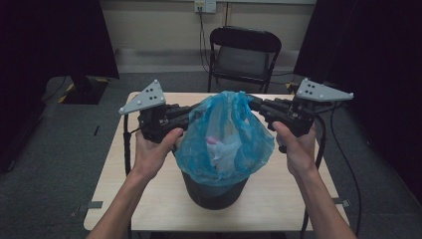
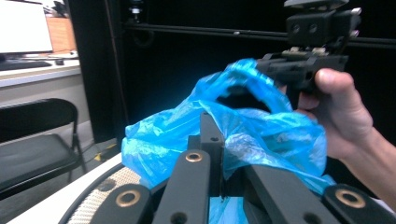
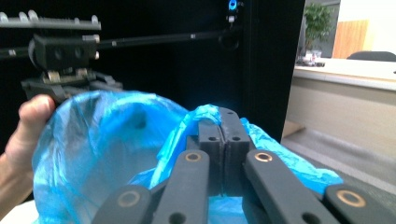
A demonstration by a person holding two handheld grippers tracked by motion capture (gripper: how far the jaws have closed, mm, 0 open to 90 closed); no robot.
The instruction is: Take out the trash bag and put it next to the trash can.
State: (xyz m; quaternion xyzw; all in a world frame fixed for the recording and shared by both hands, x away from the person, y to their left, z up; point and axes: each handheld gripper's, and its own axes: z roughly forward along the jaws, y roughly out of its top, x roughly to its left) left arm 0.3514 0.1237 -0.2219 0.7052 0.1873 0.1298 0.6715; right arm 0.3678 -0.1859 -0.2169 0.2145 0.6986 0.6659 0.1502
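A blue plastic bag (image 1: 224, 134) with pale and pink rubbish inside sits in a black bin (image 1: 214, 193) on the table, its top pulled upward. My left gripper (image 1: 198, 110) is shut on the bag's left upper edge. In the left gripper view, blue film (image 2: 261, 135) bunches around the closed left gripper (image 2: 211, 127). My right gripper (image 1: 253, 102) is shut on the bag's right upper edge, and in the right gripper view the right gripper (image 3: 223, 126) pinches a fold of the bag (image 3: 107, 140). Each gripper view also shows the other gripper, held in a hand (image 2: 343, 112).
The light wooden table (image 1: 149, 199) carries the bin near its front middle. A black folding chair (image 1: 244, 52) stands behind the table's far edge. Dark curtains hang at both sides. Cables (image 1: 127, 144) trail from the grippers over the table's edges.
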